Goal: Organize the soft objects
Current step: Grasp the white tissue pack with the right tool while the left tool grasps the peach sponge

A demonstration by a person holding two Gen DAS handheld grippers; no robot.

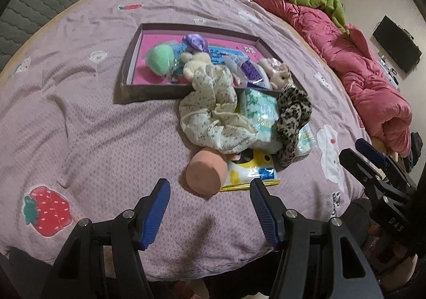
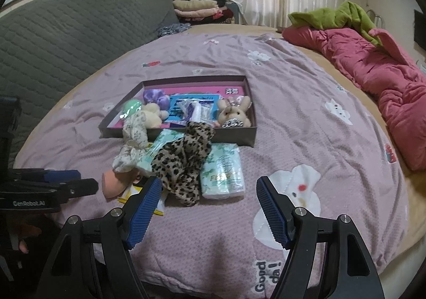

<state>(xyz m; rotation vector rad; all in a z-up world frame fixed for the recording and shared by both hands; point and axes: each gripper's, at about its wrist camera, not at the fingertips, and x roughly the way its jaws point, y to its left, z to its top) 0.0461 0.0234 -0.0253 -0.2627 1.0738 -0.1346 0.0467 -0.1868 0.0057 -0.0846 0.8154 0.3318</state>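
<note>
Both claws hang over the near edge of the bed (image 2: 306, 85), spread wide, holding nothing: my left claw (image 1: 210, 208) faces the peach sponge (image 1: 203, 175), my right claw (image 2: 209, 208) the leopard scrunchie (image 2: 183, 163).

Task roughly half done, by my reckoning. Box (image 1: 133, 91) already holds:
- one green puff (image 1: 159, 60)
- one purple scrunchie (image 1: 195, 43)
- two plush toys: cream one (image 1: 195, 64), bunny (image 2: 234, 112)
- one clear packet (image 2: 197, 109), contents unclear

Left on the bed, heaped just before the box:
- floral scrunchie (image 1: 213, 112), draped over the box's front wall, half in
- leopard scrunchie
- peach sponge
- two green tissue packs (image 2: 223, 173)
- one yellow pouch (image 1: 250, 168), mostly buried

Six loose pieces to go, I judge.
</note>
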